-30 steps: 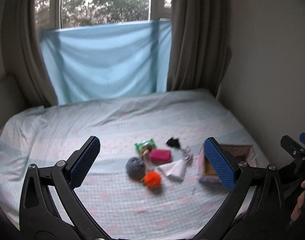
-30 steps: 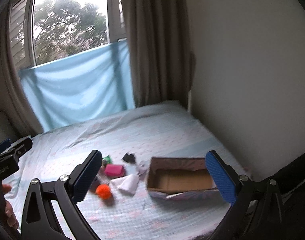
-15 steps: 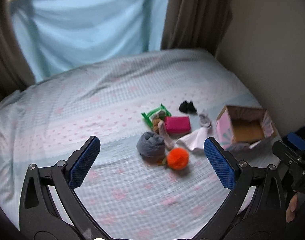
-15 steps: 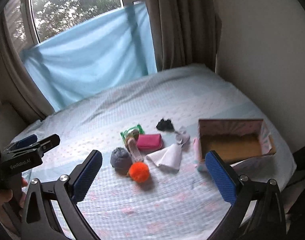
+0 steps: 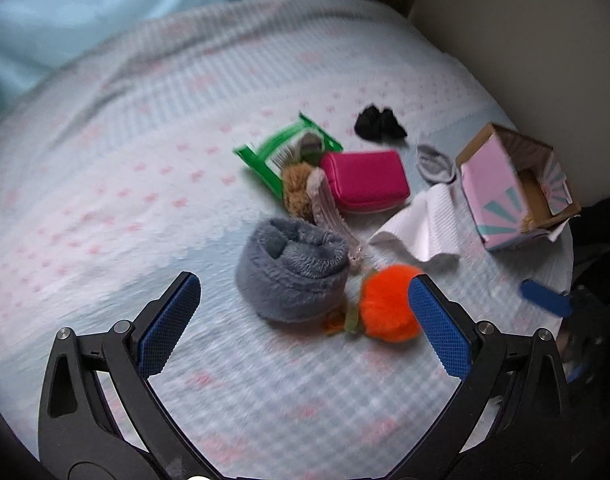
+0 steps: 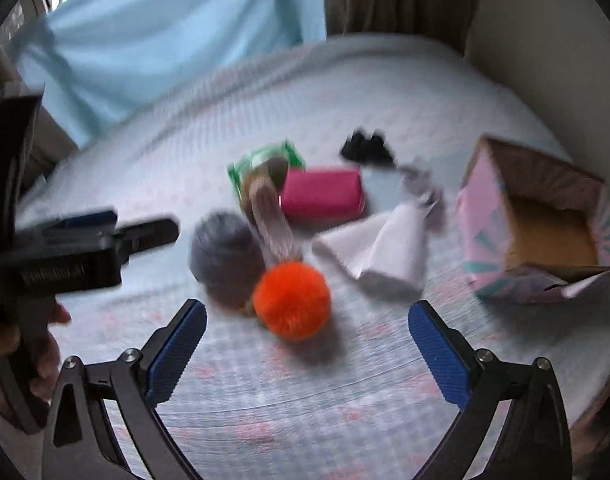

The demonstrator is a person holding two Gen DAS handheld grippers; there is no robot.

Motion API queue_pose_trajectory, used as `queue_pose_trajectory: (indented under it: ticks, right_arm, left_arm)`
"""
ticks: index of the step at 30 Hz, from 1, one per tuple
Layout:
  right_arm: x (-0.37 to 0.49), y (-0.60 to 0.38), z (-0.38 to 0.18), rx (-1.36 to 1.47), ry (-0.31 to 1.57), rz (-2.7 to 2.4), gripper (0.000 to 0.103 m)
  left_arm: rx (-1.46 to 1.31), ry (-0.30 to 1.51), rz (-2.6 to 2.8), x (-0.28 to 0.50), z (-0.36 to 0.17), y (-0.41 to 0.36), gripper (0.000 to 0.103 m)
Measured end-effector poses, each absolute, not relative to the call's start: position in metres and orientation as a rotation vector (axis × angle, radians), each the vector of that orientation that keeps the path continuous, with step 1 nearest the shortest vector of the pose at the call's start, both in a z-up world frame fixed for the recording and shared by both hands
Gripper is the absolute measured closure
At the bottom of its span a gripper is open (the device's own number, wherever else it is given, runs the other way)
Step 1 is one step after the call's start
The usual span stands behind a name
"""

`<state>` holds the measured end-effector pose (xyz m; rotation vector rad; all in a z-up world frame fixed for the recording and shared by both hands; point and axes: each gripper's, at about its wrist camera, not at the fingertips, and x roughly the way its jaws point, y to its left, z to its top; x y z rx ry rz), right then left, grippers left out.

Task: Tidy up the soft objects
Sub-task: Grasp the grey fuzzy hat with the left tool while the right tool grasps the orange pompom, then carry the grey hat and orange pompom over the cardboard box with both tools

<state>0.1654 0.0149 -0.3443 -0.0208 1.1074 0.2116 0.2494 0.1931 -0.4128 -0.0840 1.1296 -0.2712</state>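
Not much done yet, by the look of it. All the soft stuff is lying in a heap on the bed with the pale blue-and-pink checked sheet (image 5: 105,184), and the open cardboard box w/ pink and teal paper on the outside (image 5: 501,188) sits off to the right of the heap, near the wall. Inside I can only see the brown bottom and maybe a small tan bit in one corner; can't tell what that is. So I'd say the box is about empty and nearly all the sorting is left.

The heap: a fluffy grey rolled-up sock (image 5: 293,270), w/ a bright orange fuzzy pom-pom ball (image 5: 387,302) just beside it on the right. Behind them a brown furry toy (image 5: 297,190), a long pale pink ribbed cloth thing (image 5: 325,204) and a hot-pink soft zip pouch (image 5: 365,182), all touching. A green plastic packet (image 5: 279,150) sits at the back left, a small black bundle (image 5: 379,124) at the back, a little grey sock (image 5: 435,162) near the box, and a white folded cloth (image 5: 423,226) between pouch and box.

The left gripper (image 5: 303,322) hangs over the grey sock and orange ball, tongs wide apart, holding nothing. The right gripper (image 6: 307,344) is just in front of the orange ball, tongs also wide apart, nothing in them. My guess: the ball or grey sock goes 1st.
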Motion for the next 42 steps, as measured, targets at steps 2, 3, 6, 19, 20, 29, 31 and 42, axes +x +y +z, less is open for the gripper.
queue_pose_trajectory:
  ticks: [2,3,6,19,20,29,31,42]
  right_arm:
    - [0.173,0.021,-0.367,-0.032,1.139,0.23,0.011]
    - [0.175,0.022,-0.373,-0.048,1.197,0.22,0.012]
    - [0.184,0.025,-0.393,-0.046,1.211,0.228,0.012]
    - [0.216,0.035,-0.449,-0.036,1.249,0.301,0.053]
    - [0.218,0.036,-0.45,-0.04,1.252,0.303,0.055]
    - [0.216,0.04,-0.451,-0.026,1.252,0.322,0.069]
    - [0.216,0.04,-0.448,-0.023,1.246,0.321,0.069]
    - [0.21,0.039,-0.401,0.0,1.185,0.308,0.07]
  left_arm:
    - [-0.081,1.147,-0.285,0.257,-0.43,0.19,0.0]
    - [-0.076,1.16,-0.293,0.262,-0.441,0.188,0.0]
    - [-0.062,1.183,-0.312,0.272,-0.464,0.183,0.0]
    - [-0.078,1.257,-0.29,0.295,-0.52,0.178,0.021]
    - [-0.083,1.254,-0.286,0.295,-0.52,0.179,0.024]
    - [-0.066,1.237,-0.27,0.29,-0.516,0.186,0.043]
    - [-0.071,1.231,-0.264,0.286,-0.512,0.192,0.044]
    - [-0.091,1.167,-0.215,0.277,-0.455,0.204,0.047]
